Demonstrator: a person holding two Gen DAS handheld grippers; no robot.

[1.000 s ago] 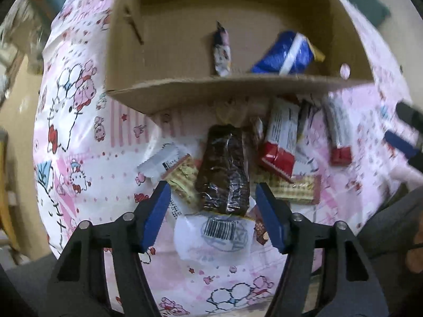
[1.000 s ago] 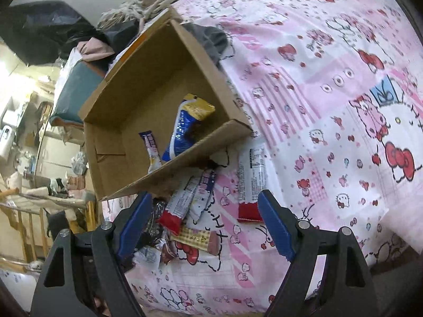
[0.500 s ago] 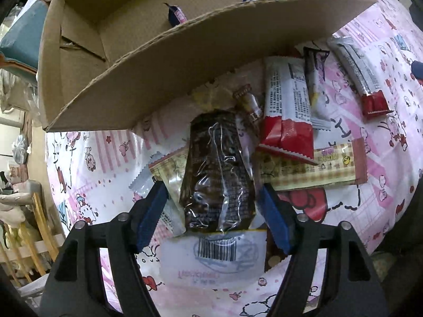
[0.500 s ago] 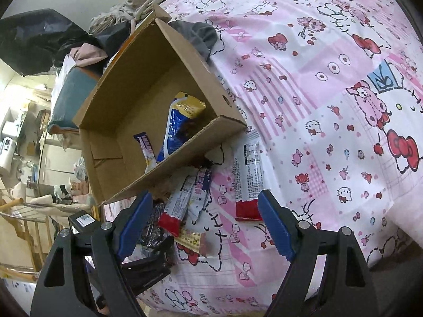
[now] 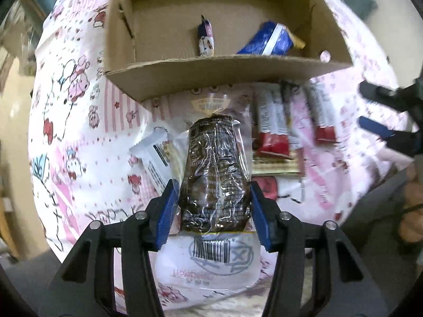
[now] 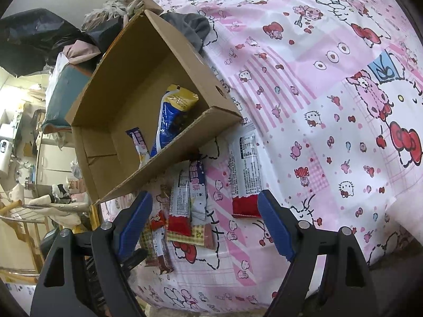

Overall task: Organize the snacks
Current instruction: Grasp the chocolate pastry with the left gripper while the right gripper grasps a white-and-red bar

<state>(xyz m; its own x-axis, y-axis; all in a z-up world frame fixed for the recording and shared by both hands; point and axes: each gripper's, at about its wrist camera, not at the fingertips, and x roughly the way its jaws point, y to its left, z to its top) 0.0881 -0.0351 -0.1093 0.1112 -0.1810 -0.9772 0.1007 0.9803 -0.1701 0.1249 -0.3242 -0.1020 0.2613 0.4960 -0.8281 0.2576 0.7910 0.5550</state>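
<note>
My left gripper (image 5: 212,188) points down at the bed and its jaws are closing, with a dark brown snack packet (image 5: 214,158) between them. Both blue pads press the packet's sides, and its clear barcoded end hangs toward me. Beyond it stands the open cardboard box (image 5: 211,74), holding a blue packet (image 5: 272,42) and a small stick snack (image 5: 206,39). Red-and-white bars (image 5: 272,132) and a yellow checked packet (image 6: 195,235) lie in front of the box (image 6: 169,163). My right gripper (image 6: 203,200) hovers open above these bars (image 6: 246,174), holding nothing.
A pink cartoon-print sheet (image 6: 330,105) covers the bed. A white wrapper (image 5: 158,155) lies left of the brown packet. Grey cloth (image 6: 193,26) and piled bags sit behind the box. Furniture clutter fills the left of the right wrist view. A hand (image 5: 412,211) shows at the right.
The left jaws have narrowed onto the brown packet, and it has come up off the pile. The left view pulled back from the box. The right gripper has barely moved.
</note>
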